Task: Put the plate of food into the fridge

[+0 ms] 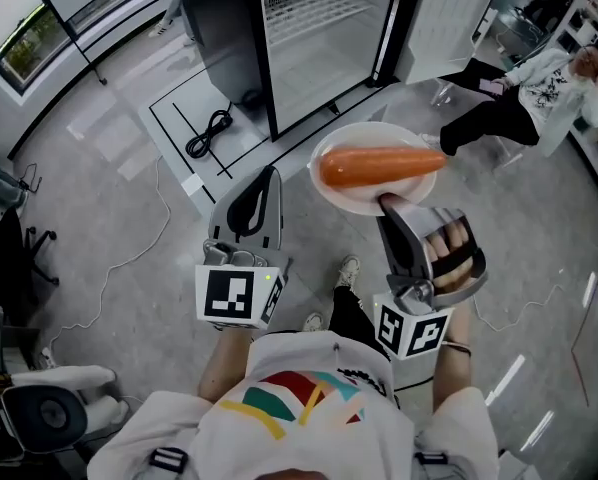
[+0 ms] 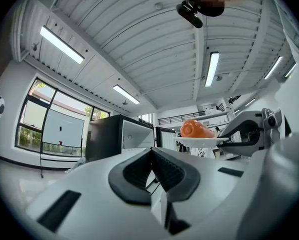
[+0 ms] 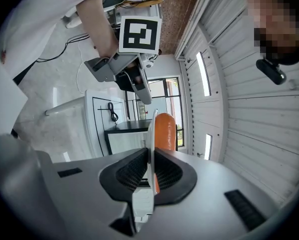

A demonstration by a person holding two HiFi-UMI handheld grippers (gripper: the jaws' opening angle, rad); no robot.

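Fingers of the right gripper (image 1: 392, 206) pinch the plate (image 1: 369, 134), bearing perhaps a carrot (image 1: 379, 166); the left gripper (image 1: 268, 174) fingers press together.

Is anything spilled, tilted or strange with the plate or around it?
Nothing stands out. The right hand-held gripper pinches the plate by its near rim, level, and the carrot lies whole on it.

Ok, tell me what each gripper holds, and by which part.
The right gripper pinches the white plate by its near rim, the orange food lying on it. The left gripper is shut on nothing.
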